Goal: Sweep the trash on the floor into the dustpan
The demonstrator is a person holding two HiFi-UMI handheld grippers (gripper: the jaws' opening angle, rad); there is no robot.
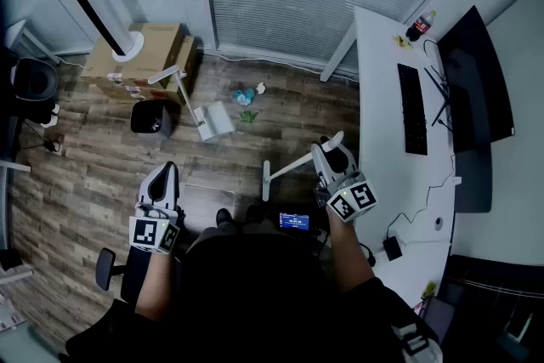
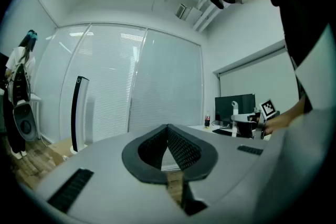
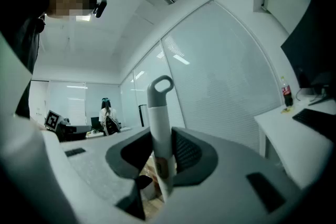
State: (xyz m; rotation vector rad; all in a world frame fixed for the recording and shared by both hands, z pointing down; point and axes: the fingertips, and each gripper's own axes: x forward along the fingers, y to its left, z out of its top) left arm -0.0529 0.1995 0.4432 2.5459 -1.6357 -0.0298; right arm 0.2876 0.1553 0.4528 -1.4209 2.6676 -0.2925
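Note:
In the head view a white dustpan with a long upright handle stands on the wooden floor. Just right of it lie bits of trash, blue, white and green. My right gripper is shut on a white broom handle, level, well short of the trash. In the right gripper view that broom handle rises between the jaws and ends in a loop. My left gripper is shut and holds nothing. In the left gripper view the left gripper has its black pads meeting.
A cardboard box and a tall tower fan stand at the back left, with a black bin beside the dustpan. A white desk with keyboard, monitor and bottle runs along the right. A person stands far off.

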